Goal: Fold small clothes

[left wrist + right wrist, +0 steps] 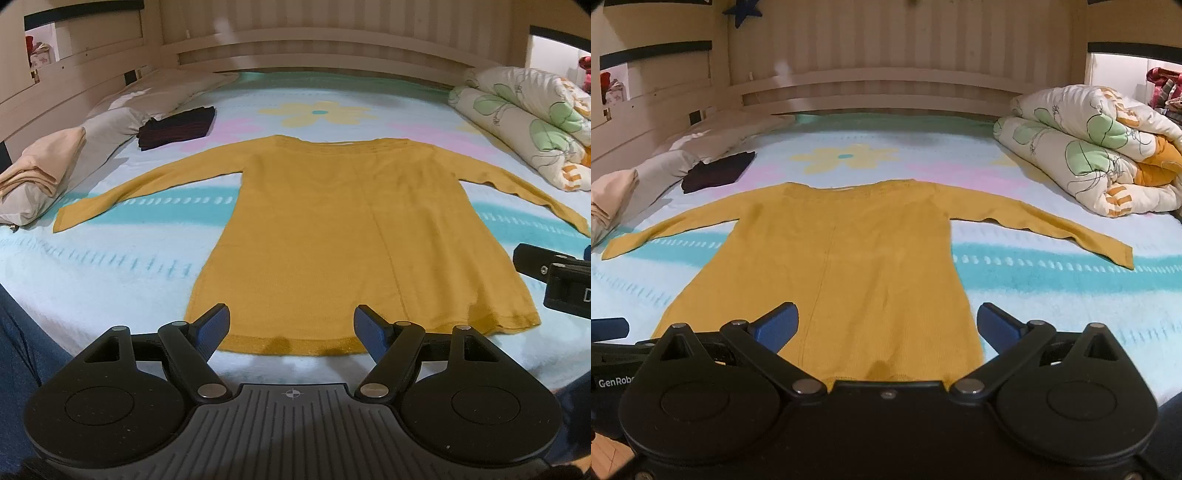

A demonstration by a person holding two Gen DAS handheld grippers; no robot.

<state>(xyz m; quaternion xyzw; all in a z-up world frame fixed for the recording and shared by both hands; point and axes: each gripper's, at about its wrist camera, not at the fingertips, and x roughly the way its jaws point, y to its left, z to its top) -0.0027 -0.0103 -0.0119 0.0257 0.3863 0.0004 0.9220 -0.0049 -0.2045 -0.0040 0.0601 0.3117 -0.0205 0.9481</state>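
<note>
Nothing's folded on this one yet: the sweater [332, 229] lies flat mid-bed, sleeves out toward 9 and 3 o'clock, with both the left gripper [291, 328] and right gripper [886, 325] spread wide and empty at 6 o'clock over the hem, though a dark folded pile [177, 127] already sits at 10 o'clock.

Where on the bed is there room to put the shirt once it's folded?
Free: the strip of bed right of the shirt, below its sleeve, and the flower patch between the collar and headboard. Crowded: left edge, with pillows, a beige pile and dark clothes; far right, the rolled quilt.
</note>
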